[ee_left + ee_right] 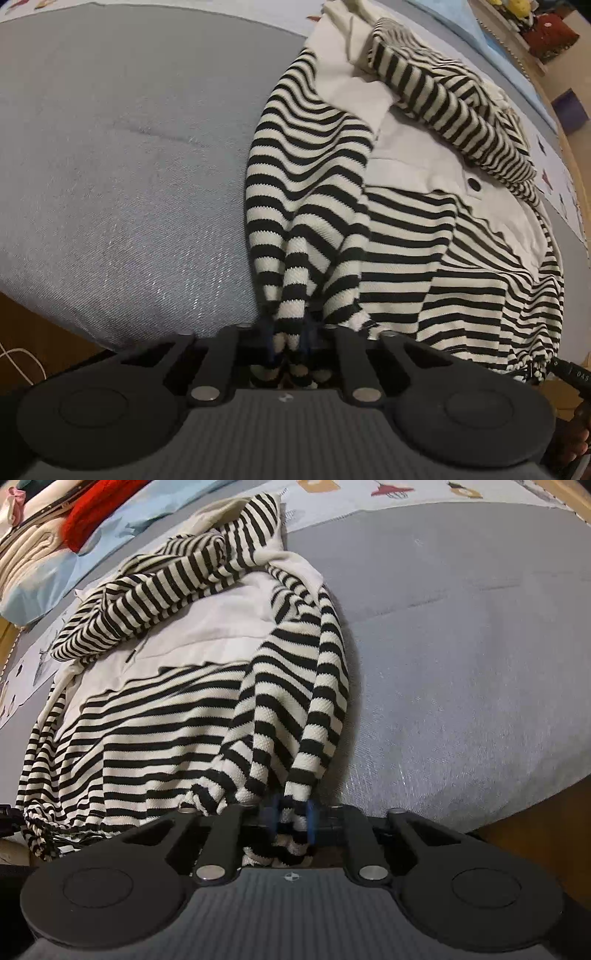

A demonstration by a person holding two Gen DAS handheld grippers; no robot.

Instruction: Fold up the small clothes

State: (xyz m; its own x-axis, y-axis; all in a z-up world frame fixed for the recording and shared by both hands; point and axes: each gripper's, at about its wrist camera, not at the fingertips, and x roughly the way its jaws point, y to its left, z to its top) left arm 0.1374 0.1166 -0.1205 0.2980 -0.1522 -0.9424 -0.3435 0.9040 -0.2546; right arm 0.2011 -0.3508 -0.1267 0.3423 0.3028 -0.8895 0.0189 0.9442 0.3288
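A black-and-white striped garment [369, 229] with a cream front panel lies spread on a grey bed cover [110, 147]. My left gripper [290, 334] is shut on a bunched fold of its near hem, and the cloth rises in ridges from the jaws. In the right wrist view the same striped garment [166, 709] lies to the left, and my right gripper [291, 818] is shut on another pinch of the near hem. Striped cloth pokes through behind both pairs of fingers. A striped sleeve [443, 99] lies crumpled across the garment's far part.
Grey bed cover [461, 646] stretches bare beside the garment. A light blue sheet [55, 576], a red item [96, 513] and cream folded cloth [26, 557] lie at the far edge. The wooden bed edge [532, 830] and floor show near the grippers.
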